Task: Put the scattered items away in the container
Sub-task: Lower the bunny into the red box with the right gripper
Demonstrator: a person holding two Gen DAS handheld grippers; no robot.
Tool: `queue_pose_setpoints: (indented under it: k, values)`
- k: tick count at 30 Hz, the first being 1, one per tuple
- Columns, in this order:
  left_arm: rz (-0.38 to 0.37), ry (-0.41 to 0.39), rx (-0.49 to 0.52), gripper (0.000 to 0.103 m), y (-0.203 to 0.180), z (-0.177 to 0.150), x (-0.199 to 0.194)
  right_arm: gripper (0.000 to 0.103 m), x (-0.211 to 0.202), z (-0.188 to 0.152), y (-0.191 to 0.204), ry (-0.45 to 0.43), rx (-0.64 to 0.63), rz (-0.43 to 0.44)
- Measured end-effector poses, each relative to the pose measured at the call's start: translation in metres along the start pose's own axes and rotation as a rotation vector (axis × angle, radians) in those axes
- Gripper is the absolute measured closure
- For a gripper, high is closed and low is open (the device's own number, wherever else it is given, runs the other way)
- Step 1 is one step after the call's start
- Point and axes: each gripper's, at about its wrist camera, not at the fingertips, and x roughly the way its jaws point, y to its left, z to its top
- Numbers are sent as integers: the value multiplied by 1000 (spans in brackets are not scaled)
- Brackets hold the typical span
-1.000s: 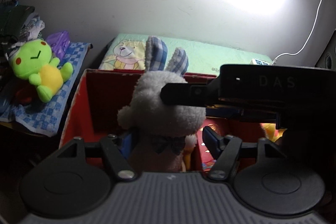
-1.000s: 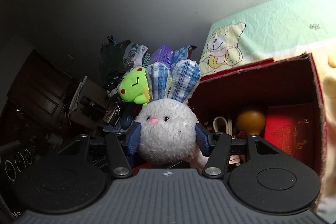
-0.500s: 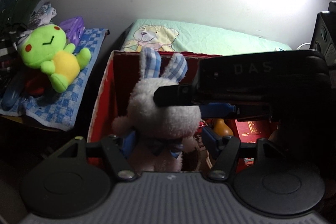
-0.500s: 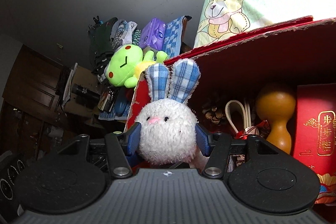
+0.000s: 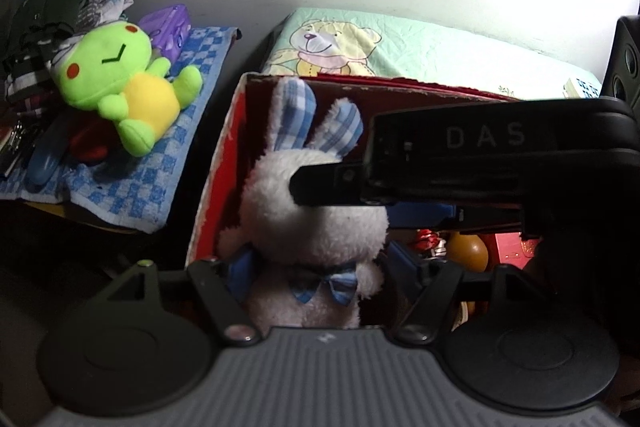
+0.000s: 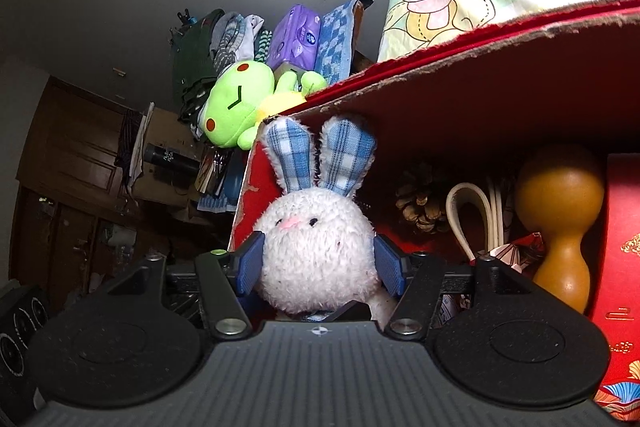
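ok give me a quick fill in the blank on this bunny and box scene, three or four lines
1. The white bunny has ears lined with blue ____ fabric.
2. The bunny sits at the left end of the ____ cardboard box.
3. The plush lying on the checked towel outside the box is a green ____.
4. Inside the box, the pine cone lies left of a wooden ____.

Missing words: plaid; red; frog; gourd

Black grippers with ribbed grey housings, blue-padded fingers, silver screws, "DAS" embossed lettering
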Motion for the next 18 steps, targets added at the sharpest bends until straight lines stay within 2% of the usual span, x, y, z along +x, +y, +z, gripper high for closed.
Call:
queue_pose_setpoints:
  k: [10, 18]
  values:
    - [61, 10, 24, 31, -7, -2, 4, 32, 0, 0, -3, -2, 27, -20]
    - [78, 8, 20, 31, -9, -2, 5, 32, 0, 1, -3, -3, 31, -19]
